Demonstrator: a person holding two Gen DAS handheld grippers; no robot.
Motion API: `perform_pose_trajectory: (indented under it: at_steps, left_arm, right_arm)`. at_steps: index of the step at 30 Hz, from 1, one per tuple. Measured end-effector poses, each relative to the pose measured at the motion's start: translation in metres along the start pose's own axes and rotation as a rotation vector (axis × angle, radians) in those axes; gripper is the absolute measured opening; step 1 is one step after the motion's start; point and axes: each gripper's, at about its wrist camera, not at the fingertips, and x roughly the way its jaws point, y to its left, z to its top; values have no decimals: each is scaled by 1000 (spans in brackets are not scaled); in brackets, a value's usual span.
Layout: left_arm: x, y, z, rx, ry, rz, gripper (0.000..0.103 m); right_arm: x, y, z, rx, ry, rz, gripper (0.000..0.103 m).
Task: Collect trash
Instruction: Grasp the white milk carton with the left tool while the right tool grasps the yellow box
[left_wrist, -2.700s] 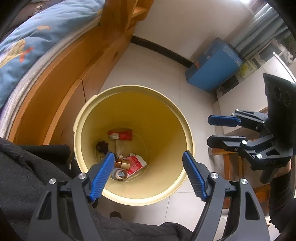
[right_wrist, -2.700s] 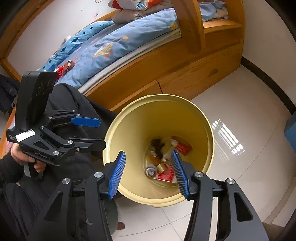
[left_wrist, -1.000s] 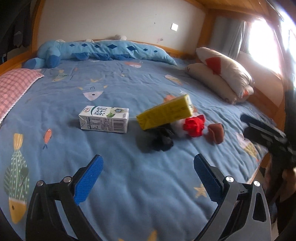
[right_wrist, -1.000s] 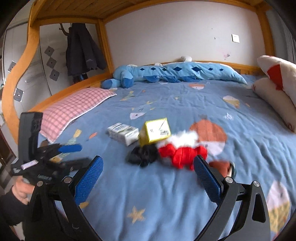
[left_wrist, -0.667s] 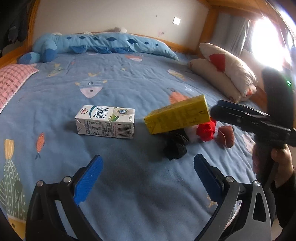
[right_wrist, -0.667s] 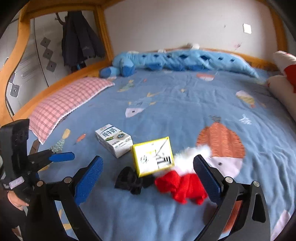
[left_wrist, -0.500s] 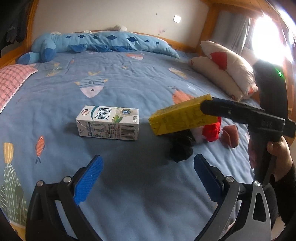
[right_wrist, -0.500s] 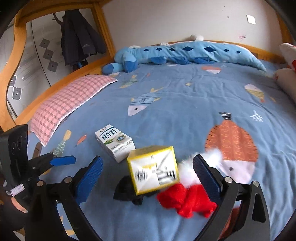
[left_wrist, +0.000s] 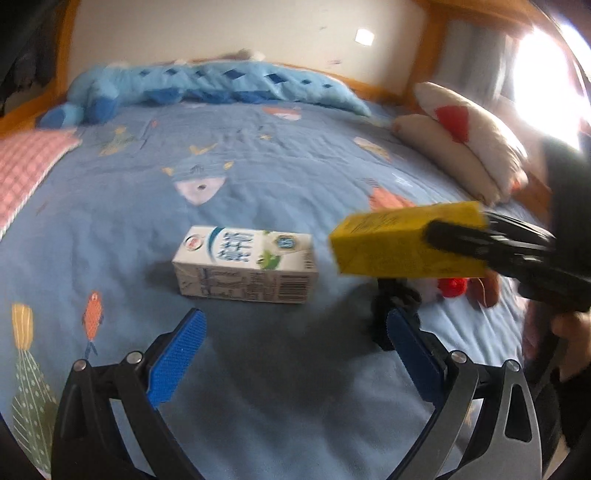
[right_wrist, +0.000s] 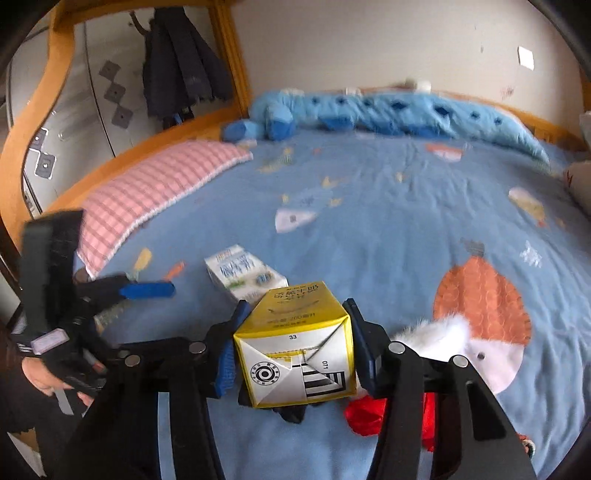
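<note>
Between the blue pads of the right gripper (right_wrist: 293, 349), a yellow carton (right_wrist: 295, 347) is sitting end-on to the right wrist camera, its folded white end flap facing the lens, and the jaws are closing against its two side walls. Only this view is showing that end flap and the pads flanking it; the left wrist view is showing the same yellow carton (left_wrist: 402, 240) from the side, tilted slightly and raised off the bed (left_wrist: 258, 177), with one black finger (left_wrist: 480, 242) of the right gripper lying across its near face and a hand (left_wrist: 565, 332) gripping the handle behind it. Ahead of the left gripper (left_wrist: 293, 354), whose pads are standing wide apart with nothing between them, a white milk carton (left_wrist: 245, 265) is lying on its side on the blue quilt; the right wrist view is catching only part of that white milk carton (right_wrist: 240, 275), just beyond and left of the yellow one. Below the yellow carton, a black cloth item (left_wrist: 395, 299) and a red and white plush (right_wrist: 436, 343) are resting on the quilt, the plush being far clearer from the right wrist. Left of the right gripper, that camera alone is showing the left gripper (right_wrist: 147, 290) from outside, a pink checked pillow (right_wrist: 155, 195) and dark coats (right_wrist: 184, 70) hanging past the bed frame. Beyond the left gripper to the right, cream pillows (left_wrist: 461, 144) are appearing against the bright window side.
</note>
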Motion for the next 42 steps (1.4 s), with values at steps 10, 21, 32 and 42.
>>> perform_pose_trajectory:
  at_steps: [10,21,32,42]
  left_arm:
    - [35,12,16,-352,79,67,98]
    - [83,18,49,-673,118,379,98]
    - [105,34,56,-724,127,508,76]
    - [102,23,49,-532,113,426,68]
  right_arm:
    - [-16,-12,14,40,-99,-17,50]
    - [-14,-48,9,144,-112,50,50]
    - [10,-73,-1,196,-89,47,50]
    - [28,-62,-10,179,-38,61,50]
